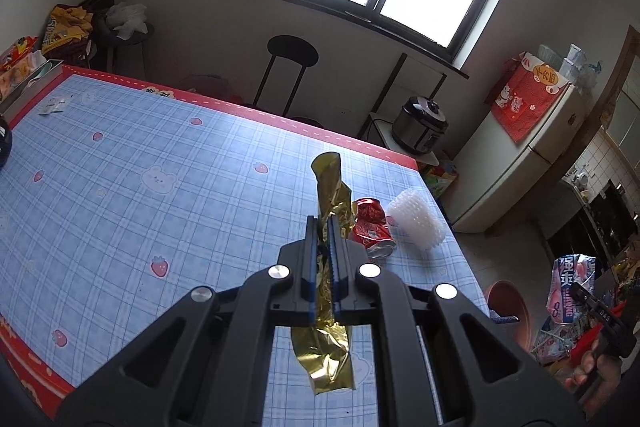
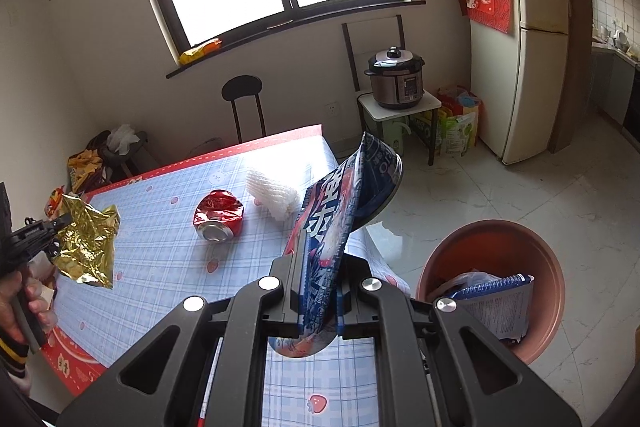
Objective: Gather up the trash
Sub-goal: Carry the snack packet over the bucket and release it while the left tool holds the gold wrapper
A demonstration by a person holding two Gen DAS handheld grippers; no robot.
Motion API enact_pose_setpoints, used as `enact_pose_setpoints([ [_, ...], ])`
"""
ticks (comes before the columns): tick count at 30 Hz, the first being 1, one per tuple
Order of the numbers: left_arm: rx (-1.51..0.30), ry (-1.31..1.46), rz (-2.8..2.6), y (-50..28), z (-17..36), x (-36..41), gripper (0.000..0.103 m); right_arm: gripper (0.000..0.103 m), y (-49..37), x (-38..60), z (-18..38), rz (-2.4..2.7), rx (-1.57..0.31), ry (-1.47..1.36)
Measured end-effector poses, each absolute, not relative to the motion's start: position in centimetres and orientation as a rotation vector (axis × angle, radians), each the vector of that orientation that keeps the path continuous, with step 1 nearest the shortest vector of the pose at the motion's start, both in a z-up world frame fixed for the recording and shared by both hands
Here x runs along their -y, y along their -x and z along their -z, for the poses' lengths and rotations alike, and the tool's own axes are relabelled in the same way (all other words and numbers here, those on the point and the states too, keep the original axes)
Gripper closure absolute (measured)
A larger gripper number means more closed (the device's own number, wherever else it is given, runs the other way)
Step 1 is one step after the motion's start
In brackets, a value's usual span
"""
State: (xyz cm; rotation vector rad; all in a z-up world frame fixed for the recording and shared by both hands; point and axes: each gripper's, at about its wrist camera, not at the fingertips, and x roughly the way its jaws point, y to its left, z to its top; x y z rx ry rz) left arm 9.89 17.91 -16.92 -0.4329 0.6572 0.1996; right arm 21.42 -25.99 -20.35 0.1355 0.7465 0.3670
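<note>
**Both tongs full beside the bin**

Nearest the lens, the right tongs are pressed together on a blue and white snack bag, which stands up between the fingers and hangs over the desk's near corner. Just right of that corner, on the floor, sits a round brown bin; inside it lie another blue wrapper and some clear plastic.

The left tongs pinch a crumpled gold wrapper above the desk, its ends sticking out both ahead of and behind the fingers.

Two pieces of trash rest on the checked cloth near the desk's right edge: a crushed red can and, just beside it, a white foam net sleeve close to the edge. Pale tiled floor lies open around the bin, reaching to the fridge and the small stand with a pressure cooker.
</note>
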Motion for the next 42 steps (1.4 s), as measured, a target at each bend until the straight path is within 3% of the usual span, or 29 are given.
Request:
enact_pose_setpoints([
  [10,-0.56,0.375,-0.137,-8.4,11.8,-13.0,0.094,0.093,-22.0,33.5,17.9,-0.238,-0.668,-0.141],
  [20,-0.543,0.39,-0.113,-7.7,12.4,-9.4,0.094,0.093,-24.8,40.9,17.4,-0.075,-0.701,-0.092],
  [32,-0.537,0.39,-0.163,-5.4,12.7,-9.3,0.094,0.092,-27.9,40.8,18.1,-0.084,-0.754,-0.04],
  [34,-0.537,0.386,-0.172,-5.0,12.5,-9.5,0.094,0.087,-28.1,40.6,18.2,-0.086,-0.754,-0.056],
  [36,-0.54,0.382,-0.179,-4.6,12.4,-9.6,0.094,0.063,-28.2,40.5,18.2,-0.073,-0.742,-0.066],
  [40,-0.542,0.378,-0.188,-4.3,12.1,-10.3,0.094,0.052,-28.2,40.2,18.1,-0.053,-0.729,-0.079],
  [42,-0.542,0.375,-0.187,-4.3,12.0,-10.5,0.094,0.038,-27.9,40.1,17.9,-0.044,-0.718,-0.089],
])
